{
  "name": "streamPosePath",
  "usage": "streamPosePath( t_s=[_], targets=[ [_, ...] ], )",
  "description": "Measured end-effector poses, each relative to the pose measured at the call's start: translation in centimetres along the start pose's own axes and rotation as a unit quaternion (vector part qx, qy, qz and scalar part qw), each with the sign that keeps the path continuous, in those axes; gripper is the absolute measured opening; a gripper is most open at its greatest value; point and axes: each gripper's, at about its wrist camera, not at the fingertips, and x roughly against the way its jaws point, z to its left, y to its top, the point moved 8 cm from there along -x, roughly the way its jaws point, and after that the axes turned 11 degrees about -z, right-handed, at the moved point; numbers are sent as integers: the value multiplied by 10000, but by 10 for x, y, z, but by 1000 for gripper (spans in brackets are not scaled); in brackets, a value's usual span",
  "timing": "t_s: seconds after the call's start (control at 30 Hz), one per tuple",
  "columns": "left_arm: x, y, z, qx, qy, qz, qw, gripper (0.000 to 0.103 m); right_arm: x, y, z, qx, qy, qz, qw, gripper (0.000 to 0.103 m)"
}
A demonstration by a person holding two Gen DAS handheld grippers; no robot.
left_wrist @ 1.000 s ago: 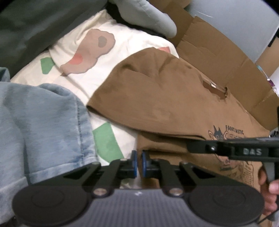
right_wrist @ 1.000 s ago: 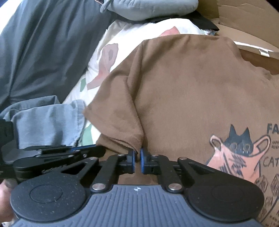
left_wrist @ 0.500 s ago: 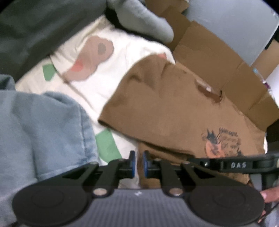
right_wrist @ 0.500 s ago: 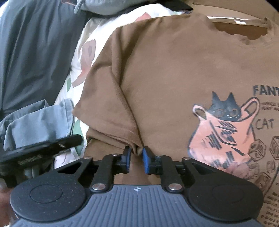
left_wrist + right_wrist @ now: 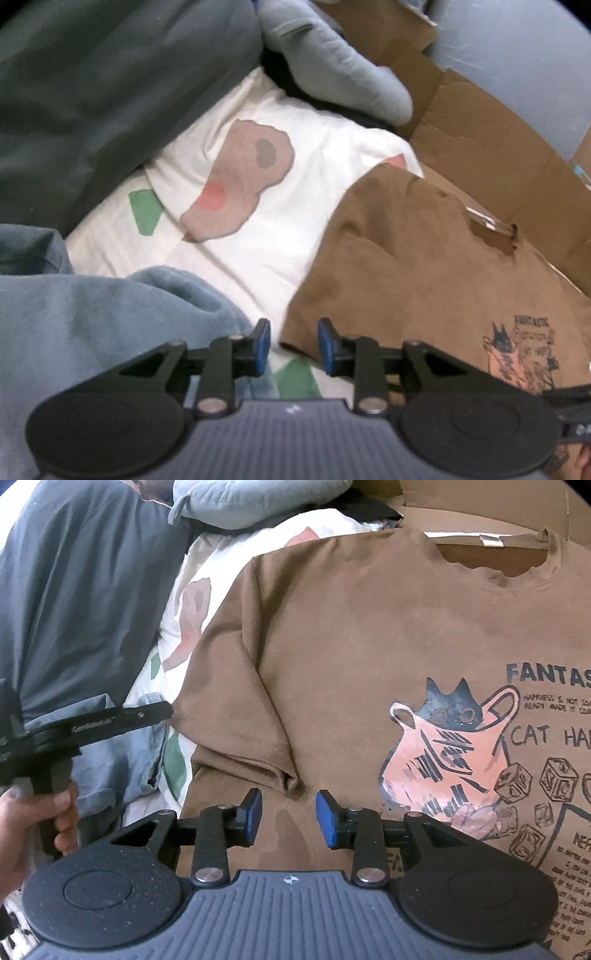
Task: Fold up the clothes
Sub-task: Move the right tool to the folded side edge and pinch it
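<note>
Right wrist view: a brown T-shirt [image 5: 369, 635] printed with a cat in a pink jug lies spread face up across a white bedsheet [image 5: 177, 627] with pink and green shapes, its collar toward flattened cardboard [image 5: 480, 506] at the far edge. The shirt's sleeve is folded in over the chest, its hem just ahead of the right gripper [image 5: 289, 821]. That gripper's blue-padded jaws are opening above the brown cloth, with nothing pinched between them.

To the left, a dark grey blanket [image 5: 74, 590] rises beside the sheet, a pale blue pillow [image 5: 251, 498] sits at the top, and a crumpled blue denim garment [image 5: 118, 760] lies beside the shirt's sleeve. A hand [image 5: 40, 823] grips the handle of the left gripper, whose black finger reaches toward the sleeve edge.

From the left wrist view, the left gripper [image 5: 291, 347] hovers over the seam where shirt, sheet and denim meet; its jaws are also opening and hold nothing, the shirt's folded edge lying just beyond its right pad. The right gripper's dark frame shows at the lower right corner.
</note>
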Motion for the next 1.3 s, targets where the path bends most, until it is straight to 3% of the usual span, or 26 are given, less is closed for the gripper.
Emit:
streamPosePath(
  t_s=[0.1, 0.23, 0.33, 0.43, 0.6, 0.83, 1.3],
  targets=[
    [-8, -2, 1, 28, -12, 68, 10000, 35, 2, -1, -1, -6, -2, -26, 10000, 37],
    [-16, -9, 4, 206, -38, 233, 9995, 27, 4, 0, 1, 19, 26, -80, 10000, 37],
    [-13, -7, 7, 369, -72, 279, 9989, 7, 5, 2, 2, 11, 41, -111, 9999, 37],
    [-5, -1, 4, 339, -126, 269, 9990, 5, 6, 6, 5, 39, 88, -180, 9998, 37],
    [9, 20, -14, 298, -330, 182, 9988, 5, 3, 11, 11, 114, 78, -247, 9996, 37],
    [25, 47, -49, 169, -688, 7, 9975, 5, 3, 27, 33, 282, 399, -446, 9978, 42],
    [31, 66, -95, 273, -1232, -10, 9920, 5, -9, 58, 64, 748, 566, -796, 9924, 47]
  ],
)
